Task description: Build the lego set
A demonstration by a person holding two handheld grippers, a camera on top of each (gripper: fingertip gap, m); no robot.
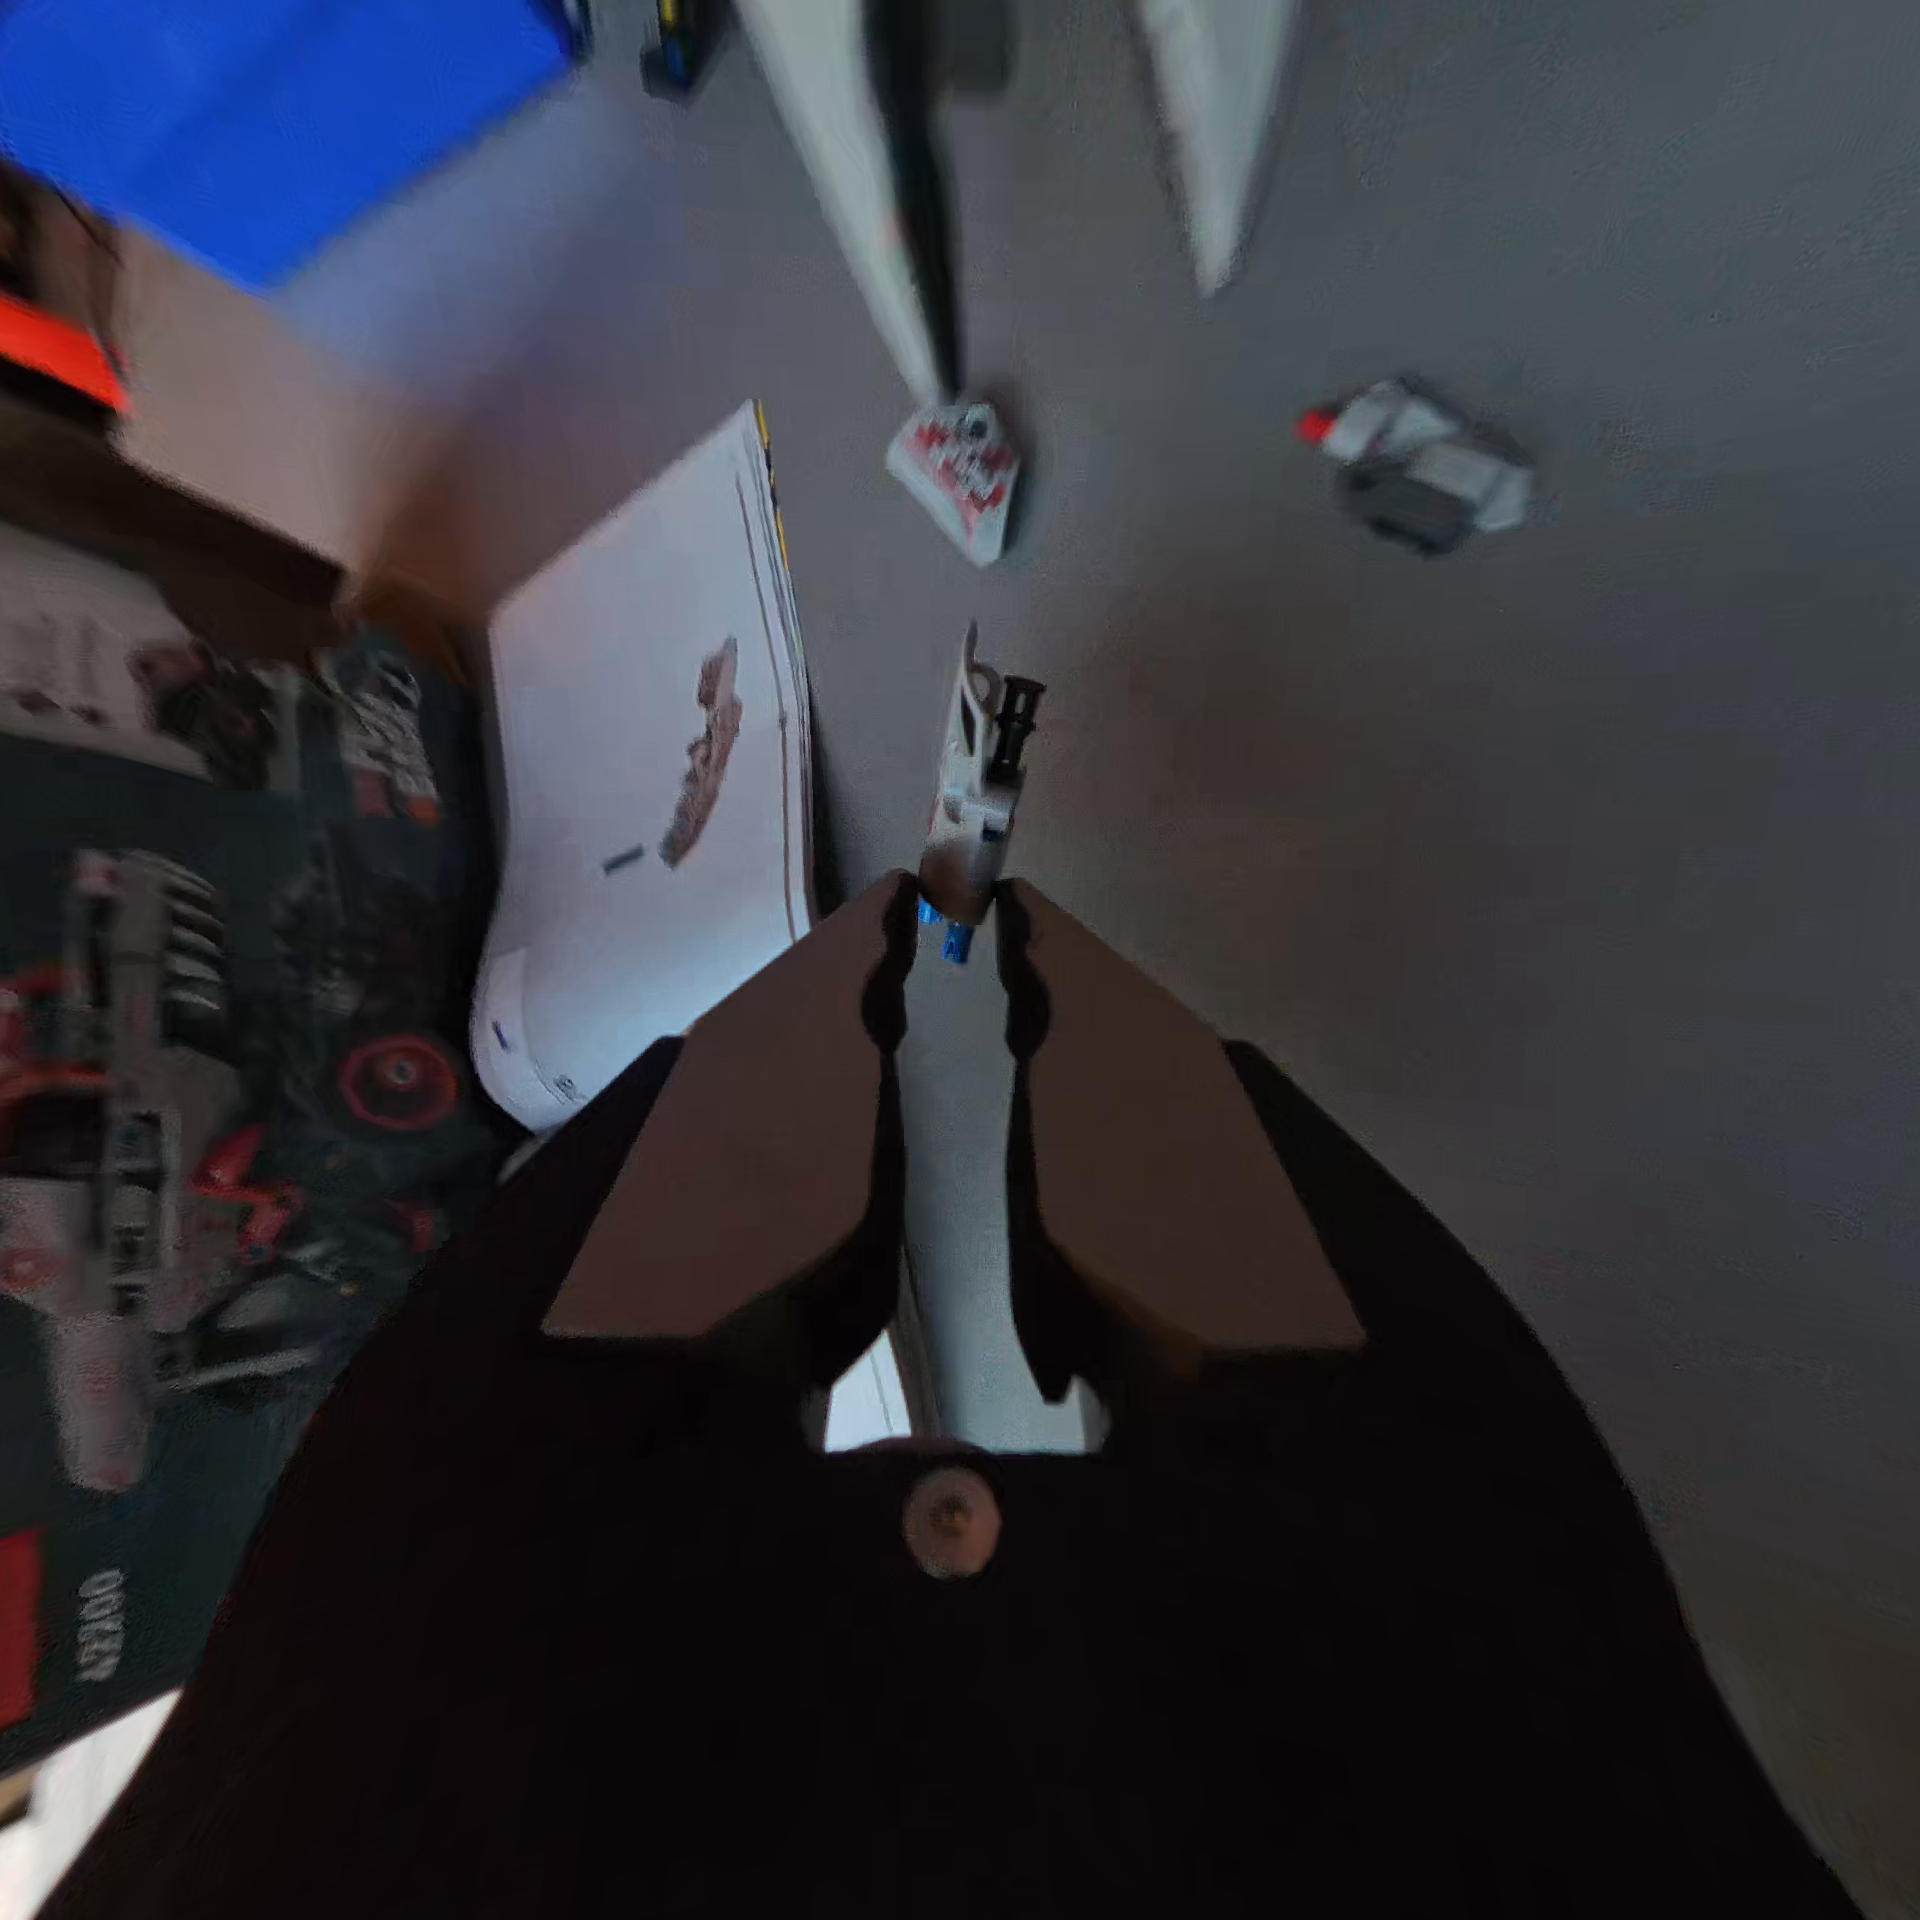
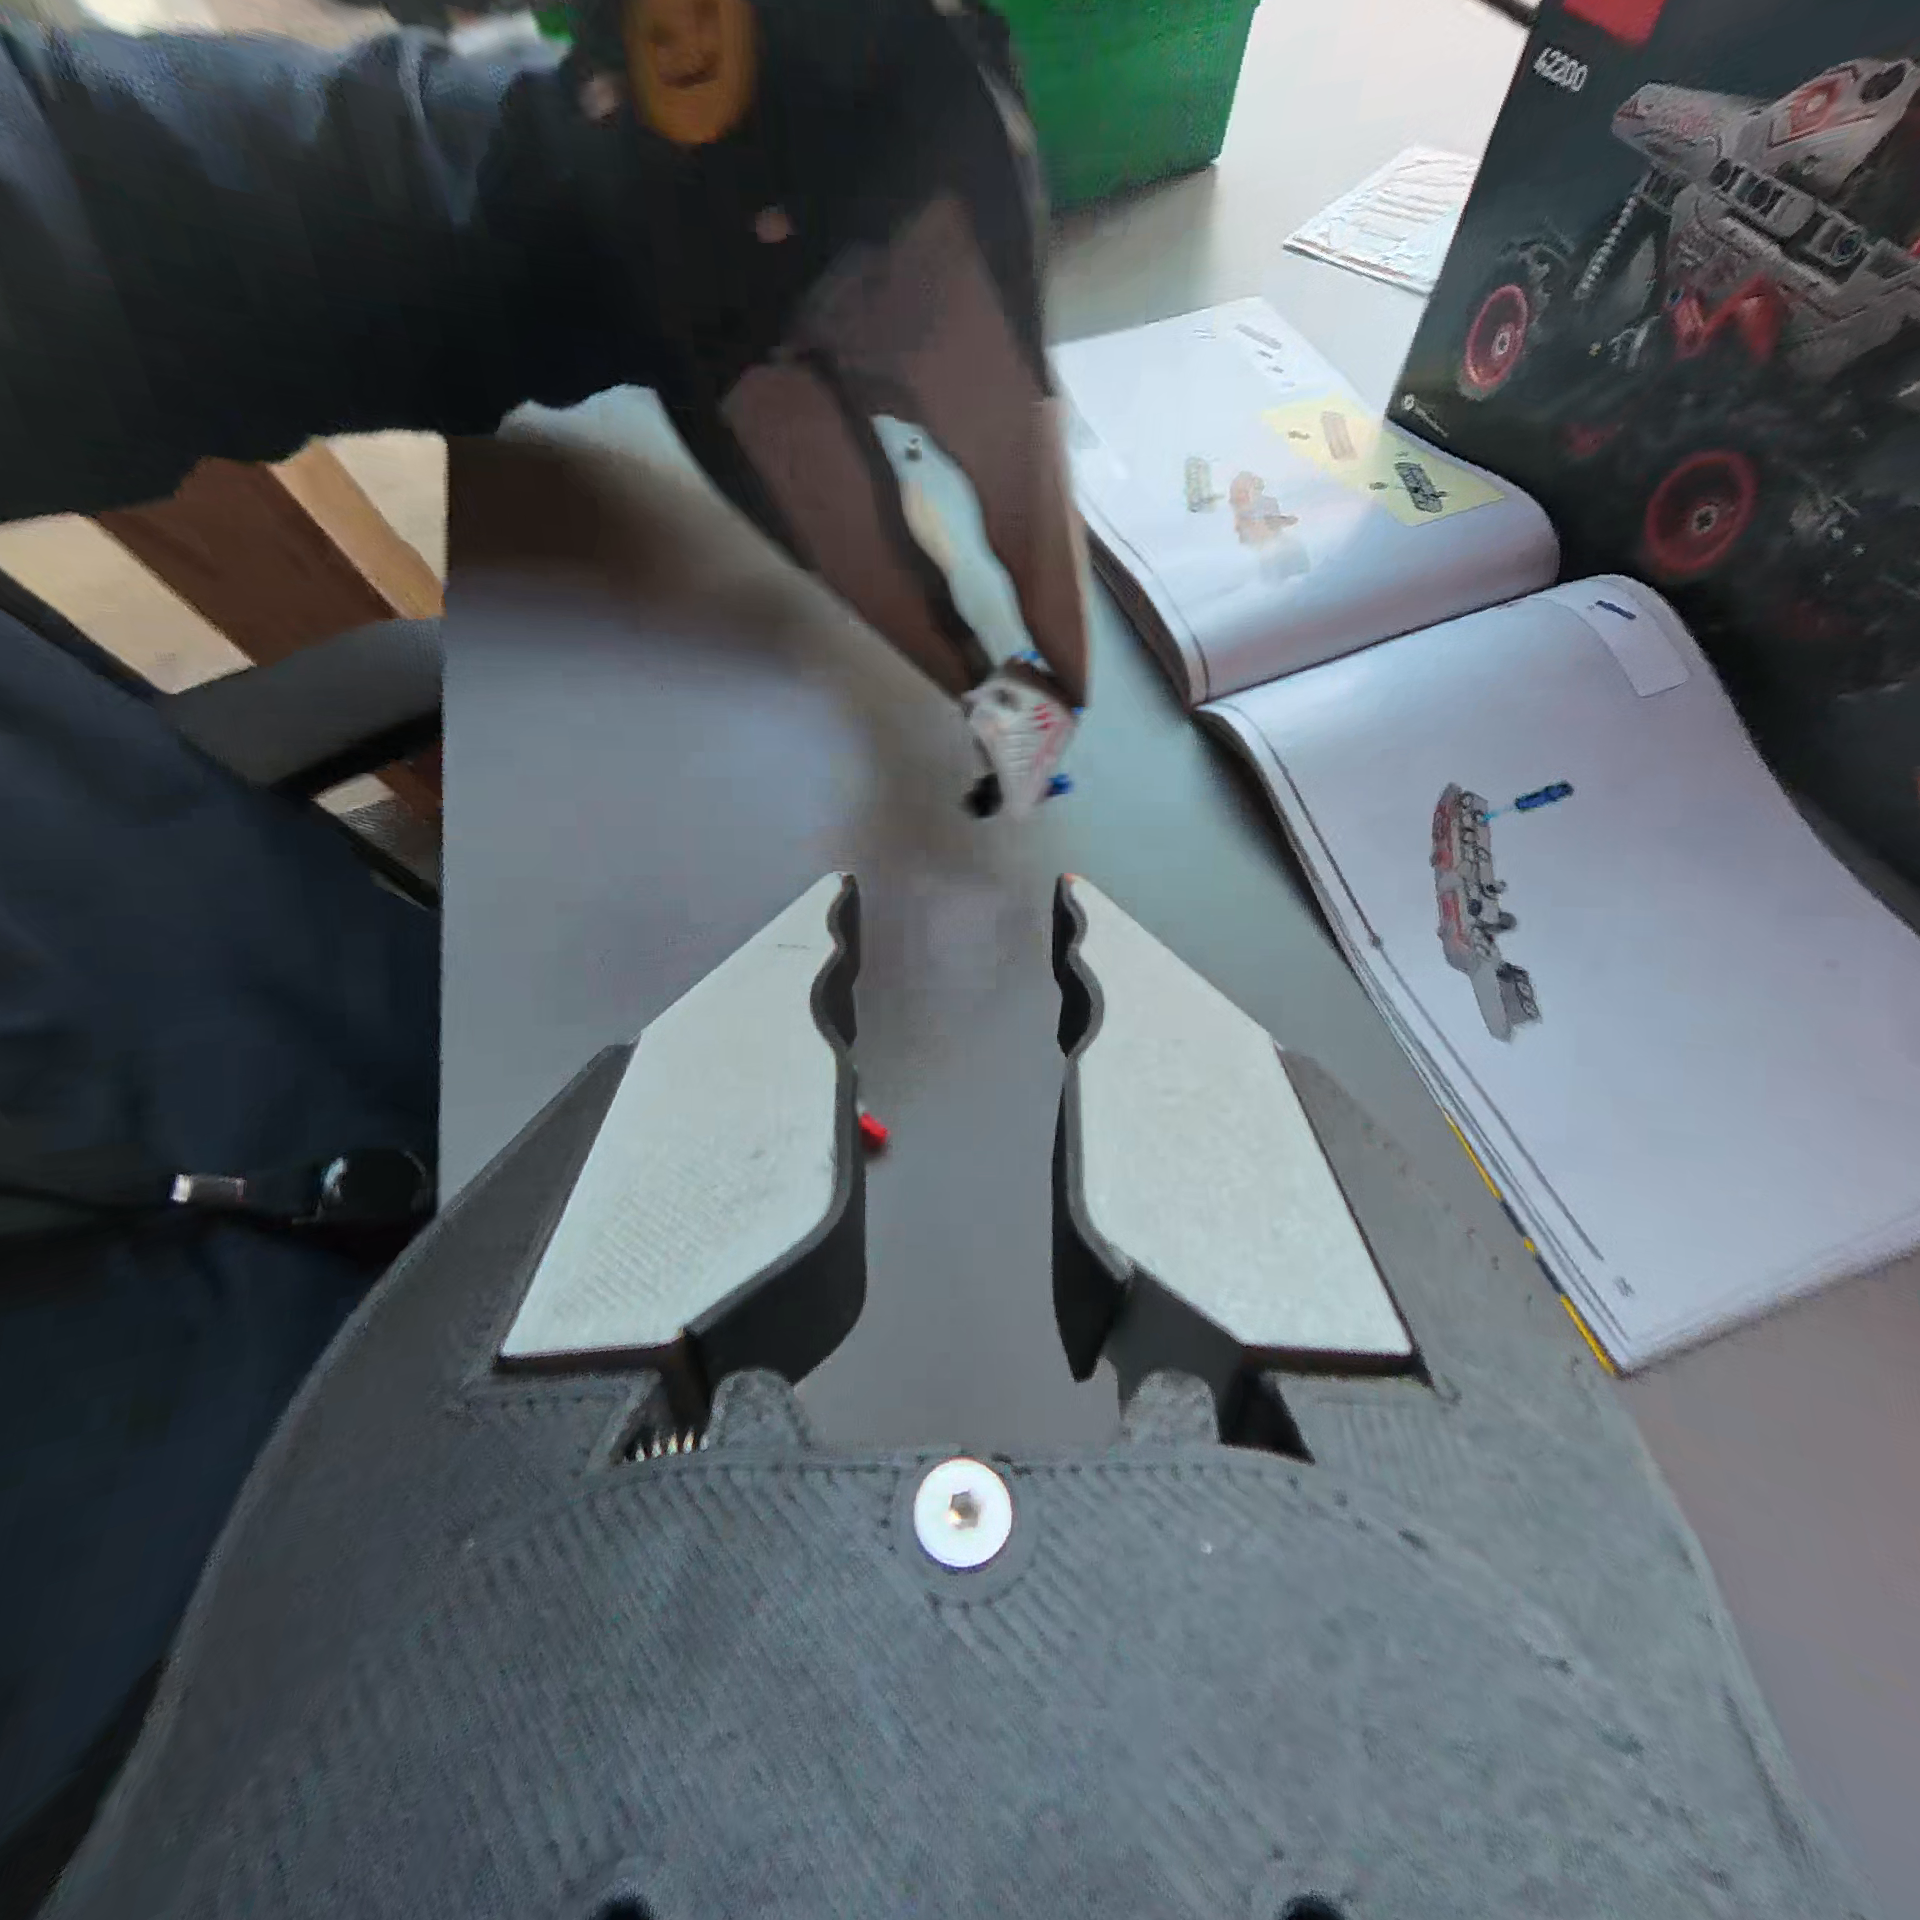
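Note:
My left gripper (image 1: 956,894) is shut on a white lego assembly (image 1: 977,790) with blue pins and a black pin, holding it just above the grey table (image 1: 1455,935). It also shows in the right wrist view (image 2: 1023,681), where the held assembly (image 2: 1013,743) has red markings. My right gripper (image 2: 956,894) is open and empty, low over the table and facing the left one. In the left wrist view its white fingers (image 1: 862,208) come down from the top. A white and red panel (image 1: 956,483) lies by one fingertip.
A grey and white sub-assembly (image 1: 1423,468) lies to the right. A small red piece (image 2: 873,1132) lies by my right gripper's left finger. The open instruction booklet (image 2: 1558,935), the dark set box (image 2: 1714,312), a green bin (image 2: 1122,94) and a blue bin (image 1: 260,125) border the table. A person's dark sleeve (image 2: 208,260) is at the left. One gripper's finger ends stand about 8 cm off the other's.

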